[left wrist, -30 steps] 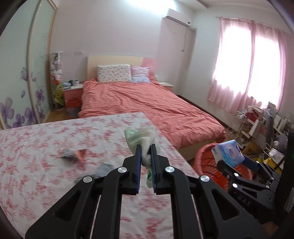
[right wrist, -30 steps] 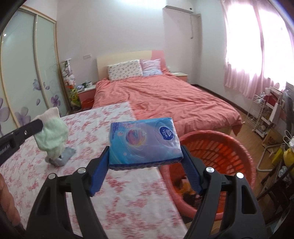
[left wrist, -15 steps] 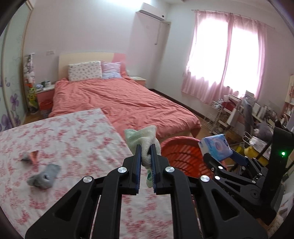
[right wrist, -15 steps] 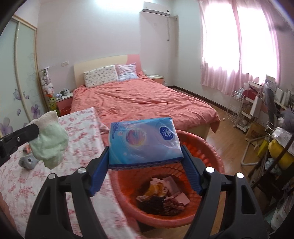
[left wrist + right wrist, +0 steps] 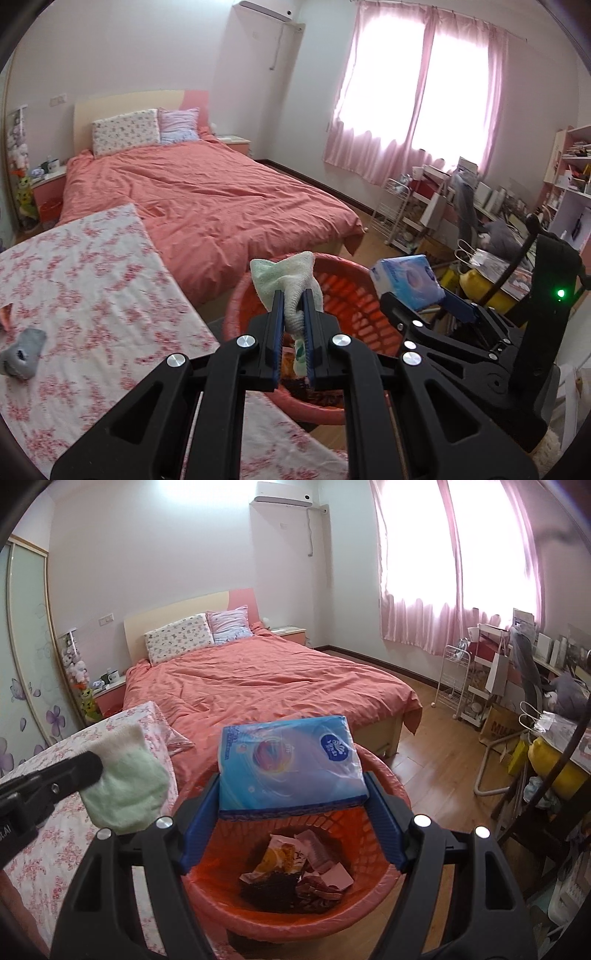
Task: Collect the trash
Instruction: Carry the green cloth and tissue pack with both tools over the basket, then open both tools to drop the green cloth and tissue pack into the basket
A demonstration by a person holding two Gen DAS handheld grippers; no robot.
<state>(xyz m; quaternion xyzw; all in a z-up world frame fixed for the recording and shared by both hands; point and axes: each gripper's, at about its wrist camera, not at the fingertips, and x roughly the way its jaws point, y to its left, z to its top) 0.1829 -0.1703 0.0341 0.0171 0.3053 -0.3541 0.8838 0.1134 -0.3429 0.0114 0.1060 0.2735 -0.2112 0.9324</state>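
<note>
My left gripper [image 5: 293, 299] is shut on a pale green and white sock [image 5: 286, 282] and holds it over the near rim of the red plastic basket [image 5: 347, 291]. The sock also shows in the right wrist view [image 5: 123, 777]. My right gripper [image 5: 291, 797] is shut on a blue tissue pack [image 5: 288, 760] and holds it above the basket [image 5: 384, 775], which contains several wrappers and scraps [image 5: 295, 871]. The pack also shows in the left wrist view [image 5: 406, 282].
A table with a pink floral cloth [image 5: 92, 295] lies left of the basket, with a grey sock [image 5: 22, 352] on it. A bed with a coral cover [image 5: 266, 679] is behind. A cluttered desk and white rack [image 5: 458, 679] stand at the right.
Both grippers have swung right from over the table to over the red basket, each still holding its item. The basket's contents have come into view.
</note>
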